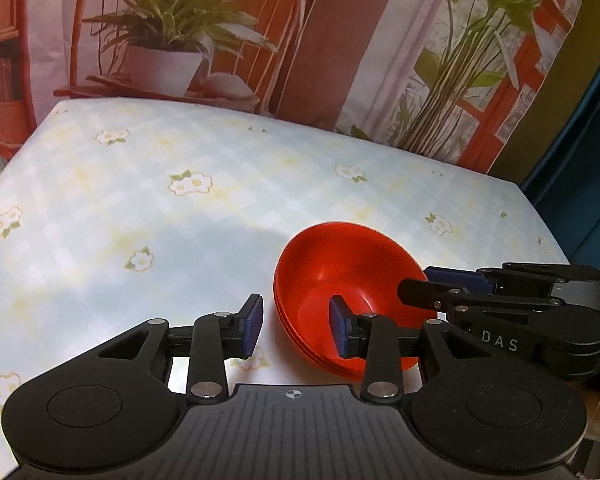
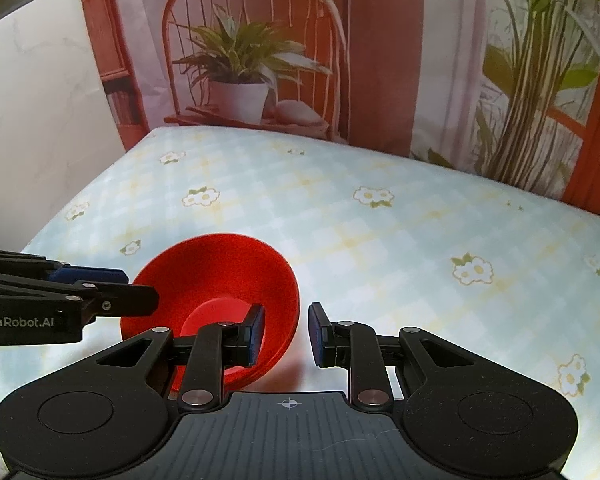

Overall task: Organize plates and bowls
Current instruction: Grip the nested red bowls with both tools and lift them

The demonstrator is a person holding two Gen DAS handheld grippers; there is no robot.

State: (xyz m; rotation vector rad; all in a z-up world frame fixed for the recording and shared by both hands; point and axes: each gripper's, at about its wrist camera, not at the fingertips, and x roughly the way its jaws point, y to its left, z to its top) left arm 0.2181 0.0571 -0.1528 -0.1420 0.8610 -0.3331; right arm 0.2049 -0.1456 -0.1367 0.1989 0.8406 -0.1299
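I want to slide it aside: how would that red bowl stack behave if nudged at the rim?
The red bowl stack looks like thin glossy plastic, so probably light and slippery on the tablecloth. Its narrow base and flared rim suggest that it may tip.

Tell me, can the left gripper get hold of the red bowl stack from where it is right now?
Probably yes. The left gripper already straddles the near rim of the red bowl stack, one finger inside and one outside, jaws open. The right gripper straddles the opposite rim but does not block it.
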